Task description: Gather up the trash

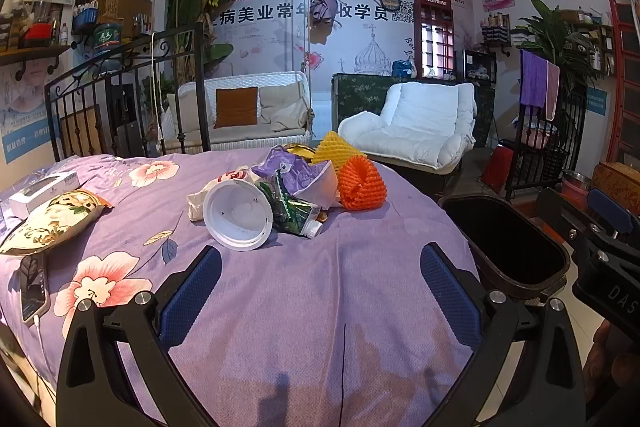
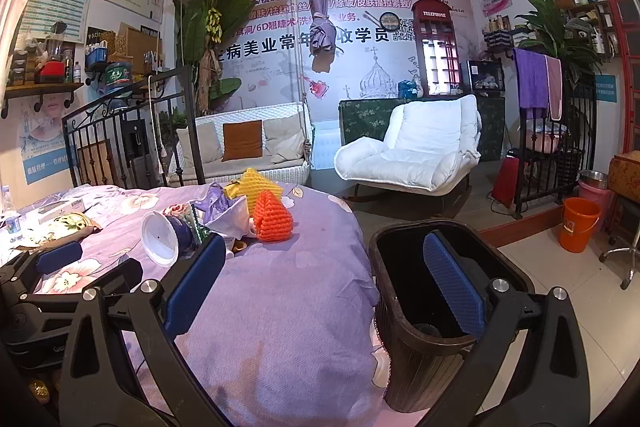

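A pile of trash lies on the purple bedspread [image 1: 280,299]: a white paper cup [image 1: 238,215] on its side, a green foil wrapper [image 1: 290,205], a purple-and-white bag [image 1: 304,175], an orange foam fruit net [image 1: 362,185] and a yellow foam net [image 1: 334,147]. A dark bin [image 1: 508,247] stands on the floor at the bed's right edge. My left gripper [image 1: 320,295] is open and empty, short of the cup. My right gripper [image 2: 324,279] is open and empty, straddling the bed edge and the bin [image 2: 440,307]. The cup [image 2: 162,239] and orange net [image 2: 274,217] show there too.
A floral pillow [image 1: 52,219], a white box [image 1: 44,189] and a charging phone [image 1: 32,287] lie on the bed's left side. A black iron headboard [image 1: 128,91] stands behind. A white armchair [image 2: 416,147] and an orange bucket [image 2: 578,225] stand beyond the bin.
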The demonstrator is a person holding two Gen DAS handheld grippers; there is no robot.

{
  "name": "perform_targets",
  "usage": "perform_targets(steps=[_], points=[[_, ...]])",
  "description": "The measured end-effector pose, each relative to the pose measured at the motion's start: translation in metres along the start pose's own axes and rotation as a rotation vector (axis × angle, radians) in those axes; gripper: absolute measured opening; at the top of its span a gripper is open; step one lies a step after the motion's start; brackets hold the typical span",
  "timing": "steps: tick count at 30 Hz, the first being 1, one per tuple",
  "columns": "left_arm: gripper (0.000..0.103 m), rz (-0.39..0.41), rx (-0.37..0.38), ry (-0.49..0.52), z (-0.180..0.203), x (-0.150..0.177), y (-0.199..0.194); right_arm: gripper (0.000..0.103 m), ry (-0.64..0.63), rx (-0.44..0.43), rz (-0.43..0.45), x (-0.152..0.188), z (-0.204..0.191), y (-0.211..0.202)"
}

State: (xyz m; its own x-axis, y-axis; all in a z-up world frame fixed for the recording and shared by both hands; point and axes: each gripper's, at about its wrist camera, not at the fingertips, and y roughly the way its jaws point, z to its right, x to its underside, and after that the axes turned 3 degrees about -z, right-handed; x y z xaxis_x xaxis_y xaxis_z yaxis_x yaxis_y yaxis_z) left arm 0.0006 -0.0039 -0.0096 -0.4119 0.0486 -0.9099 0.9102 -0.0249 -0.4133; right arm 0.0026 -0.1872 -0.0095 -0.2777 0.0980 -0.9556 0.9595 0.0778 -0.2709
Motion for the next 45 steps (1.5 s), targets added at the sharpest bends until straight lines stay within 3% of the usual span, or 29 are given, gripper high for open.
perform_targets(steps=[15, 32, 36, 45], points=[[0.099, -0.034, 0.026, -0.004, -0.003, 0.01, 0.008, 0.098, -0.016, -0.012, -0.027, 0.01, -0.012, 0.011], [0.098, -0.254, 0.055, -0.066, -0.043, -0.002, 0.06, 0.098, -0.003, -0.143, -0.351, 0.005, -0.017, 0.112], [0.094, -0.294, 0.048, -0.052, -0.047, -0.011, 0.081, 0.098, -0.024, -0.166, -0.423, 0.006, -0.023, 0.137], [0.062, -0.436, 0.017, -0.061, -0.063, -0.029, 0.152, 0.098, -0.037, -0.212, -0.478, 0.001, -0.033, 0.174]])
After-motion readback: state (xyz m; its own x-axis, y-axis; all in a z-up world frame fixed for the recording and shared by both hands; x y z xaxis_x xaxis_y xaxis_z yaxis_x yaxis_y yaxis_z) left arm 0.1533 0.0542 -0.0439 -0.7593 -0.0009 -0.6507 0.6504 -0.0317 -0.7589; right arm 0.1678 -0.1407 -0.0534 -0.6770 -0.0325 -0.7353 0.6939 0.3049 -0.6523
